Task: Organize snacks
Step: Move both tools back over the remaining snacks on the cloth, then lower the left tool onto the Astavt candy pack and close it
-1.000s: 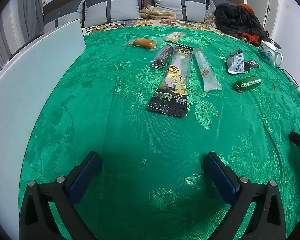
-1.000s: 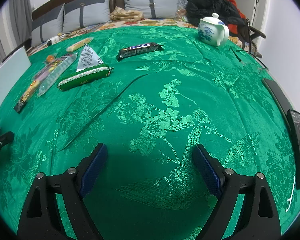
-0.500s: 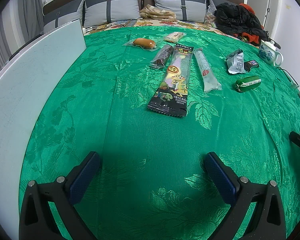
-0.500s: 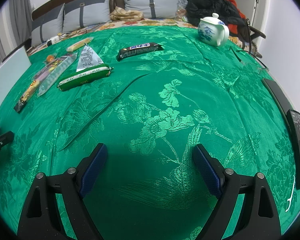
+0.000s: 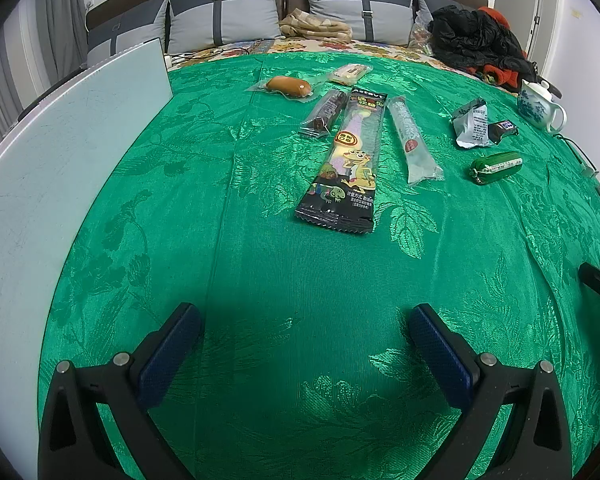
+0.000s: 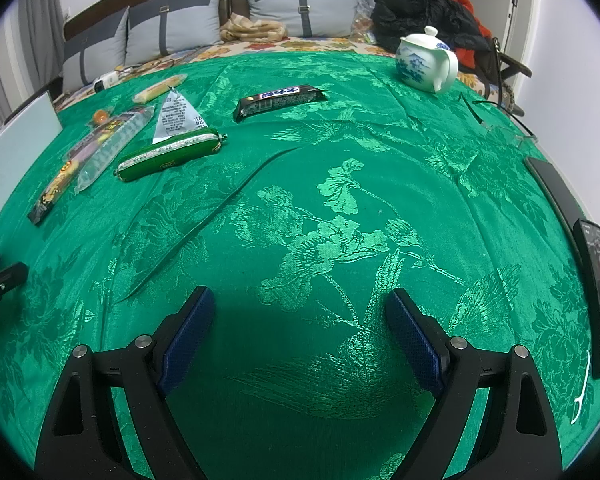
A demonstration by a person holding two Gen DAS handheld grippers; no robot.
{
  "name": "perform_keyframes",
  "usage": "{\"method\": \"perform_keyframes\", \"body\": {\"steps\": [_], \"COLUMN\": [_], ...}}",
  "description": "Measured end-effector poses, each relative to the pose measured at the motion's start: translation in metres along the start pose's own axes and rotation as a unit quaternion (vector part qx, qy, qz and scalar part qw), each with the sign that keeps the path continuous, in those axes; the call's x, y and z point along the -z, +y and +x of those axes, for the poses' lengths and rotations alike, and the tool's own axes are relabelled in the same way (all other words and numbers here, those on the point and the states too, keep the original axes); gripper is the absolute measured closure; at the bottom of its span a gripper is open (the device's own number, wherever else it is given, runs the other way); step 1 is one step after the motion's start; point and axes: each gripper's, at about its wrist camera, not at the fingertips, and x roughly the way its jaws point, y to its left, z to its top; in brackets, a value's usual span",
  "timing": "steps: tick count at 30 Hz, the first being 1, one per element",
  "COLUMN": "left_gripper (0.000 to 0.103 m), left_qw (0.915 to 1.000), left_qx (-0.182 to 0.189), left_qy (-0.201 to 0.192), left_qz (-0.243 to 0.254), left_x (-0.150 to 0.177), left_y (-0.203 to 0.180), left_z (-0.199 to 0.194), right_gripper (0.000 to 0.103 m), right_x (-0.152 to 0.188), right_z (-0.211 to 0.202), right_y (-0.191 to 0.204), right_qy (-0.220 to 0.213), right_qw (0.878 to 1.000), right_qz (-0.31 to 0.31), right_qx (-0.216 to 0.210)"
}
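Observation:
Several snacks lie on the green cloth (image 5: 260,280). A long black cartoon packet (image 5: 346,160), a dark bar (image 5: 325,112), a clear tube packet (image 5: 412,140), a bun (image 5: 288,85), a pale biscuit pack (image 5: 348,73), a silver pouch (image 5: 473,123) and a green sausage (image 5: 496,166) show in the left wrist view. The right wrist view shows the green sausage (image 6: 172,153), the silver pouch (image 6: 176,114) and a black chocolate bar (image 6: 280,98). My left gripper (image 5: 304,330) and right gripper (image 6: 298,312) are both open and empty, low over bare cloth, well short of the snacks.
A white board (image 5: 60,152) stands along the left edge. A blue-and-white teapot (image 6: 426,62) sits far right. A phone (image 6: 598,292) and a dark flat device (image 6: 556,188) lie at the right edge. Pillows and clothes are behind.

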Motion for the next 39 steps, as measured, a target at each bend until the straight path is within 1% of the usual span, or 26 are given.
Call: {"method": "perform_keyframes", "body": {"steps": [10, 11, 12, 13, 15, 17, 19, 21, 22, 23, 24, 25, 26, 27, 28, 30, 32, 35, 37, 38, 39], "left_gripper": [0.0, 0.0, 0.0, 0.0, 0.001, 0.001, 0.001, 0.002, 0.005, 0.013, 0.025, 0.031, 0.046, 0.064, 0.07, 0.076, 0.076, 0.076, 0.074, 0.067, 0.055], "left_qw": [1.0, 1.0, 0.9999, 0.9995, 0.999, 0.9988, 0.9986, 0.9992, 0.9994, 0.9992, 0.9986, 0.9975, 0.9964, 0.9971, 0.9976, 0.9977, 0.9976, 0.997, 0.9961, 0.996, 0.9956], "left_qx": [0.0, 0.0, 0.002, 0.005, 0.018, 0.031, 0.032, 0.024, 0.013, 0.004, -0.004, -0.012, -0.017, -0.003, 0.013, 0.025, 0.03, 0.023, 0.023, 0.025, 0.035], "left_qy": [0.0, 0.001, 0.012, 0.03, 0.04, 0.026, 0.016, 0.021, 0.03, 0.037, 0.048, 0.06, 0.073, 0.068, 0.065, 0.063, 0.062, 0.065, 0.073, 0.074, 0.075], "left_qz": [0.0, 0.002, 0.004, 0.003, -0.01, -0.029, -0.038, -0.025, -0.006, 0.009, 0.024, 0.036, 0.041, 0.034, 0.021, 0.005, 0.012, 0.034, 0.044, 0.044, 0.043], "left_x": [0.0, 0.0, -0.002, -0.007, -0.019, -0.037, -0.06, -0.078, -0.088, -0.094, -0.099, -0.102, -0.104, -0.106, -0.106, -0.102, -0.087, -0.049, -0.017, -0.005, 0.007], "left_y": [0.0, 0.0, 0.0, 0.0, 0.003, 0.005, 0.003, -0.006, -0.014, -0.02, -0.026, -0.031, -0.032, -0.031, -0.027, -0.022, -0.02, -0.014, -0.007, -0.006, -0.003], "left_z": [-0.001, -0.001, 0.0, 0.004, 0.004, 0.001, 0.003, 0.013, 0.024, 0.031, 0.04, 0.049, 0.058, 0.059, 0.059, 0.054, 0.042, 0.016, -0.007, -0.017, -0.026], "right_gripper": [0.012, 0.012, 0.012, 0.013, 0.013, 0.013, 0.012, 0.012, 0.012, 0.012, 0.012, 0.012, 0.013, 0.012, 0.012, 0.012, 0.012, 0.012, 0.012, 0.012, 0.012], "right_x": [0.0, 0.0, 0.0, 0.0, 0.0, 0.0, 0.0, 0.0, 0.0, 0.0, 0.0, 0.0, 0.0, 0.0, 0.0, 0.0, 0.0, 0.0, 0.0, 0.0, 0.0], "right_z": [0.0, 0.0, 0.0, 0.0, 0.0, 0.0, 0.0, 0.0, 0.0, 0.0, 0.0, 0.0, 0.0, 0.0, 0.0, 0.0, 0.0, 0.0, 0.001, 0.001, 0.001], "right_y": [0.0, 0.0, 0.0, 0.0, 0.0, 0.0, 0.0, 0.0, 0.0, 0.0, 0.0, 0.0, 0.0, 0.0, 0.0, 0.0, 0.0, 0.0, 0.0, 0.0, 0.0], "right_qy": [0.0, 0.0, 0.0, 0.0, 0.0, 0.0, 0.0, 0.0, 0.0, 0.0, 0.0, 0.0, 0.0, 0.0, 0.0, 0.0, 0.0, 0.0, 0.0, 0.0, 0.0], "right_qw": [1.0, 1.0, 1.0, 1.0, 1.0, 1.0, 1.0, 1.0, 1.0, 1.0, 1.0, 1.0, 1.0, 1.0, 1.0, 1.0, 1.0, 1.0, 1.0, 1.0, 1.0], "right_qz": [0.0, 0.0, 0.0, 0.0, 0.0, 0.0, 0.0, -0.001, -0.001, -0.001, -0.001, -0.001, -0.001, -0.001, -0.001, -0.001, -0.001, -0.001, -0.001, -0.001, -0.002], "right_qx": [0.0, 0.0, 0.0, 0.0, 0.0, 0.0, 0.0, 0.0, 0.0, 0.0, 0.0, 0.0, 0.0, 0.0, 0.0, 0.0, 0.0, 0.0, 0.0, 0.0, 0.0]}}
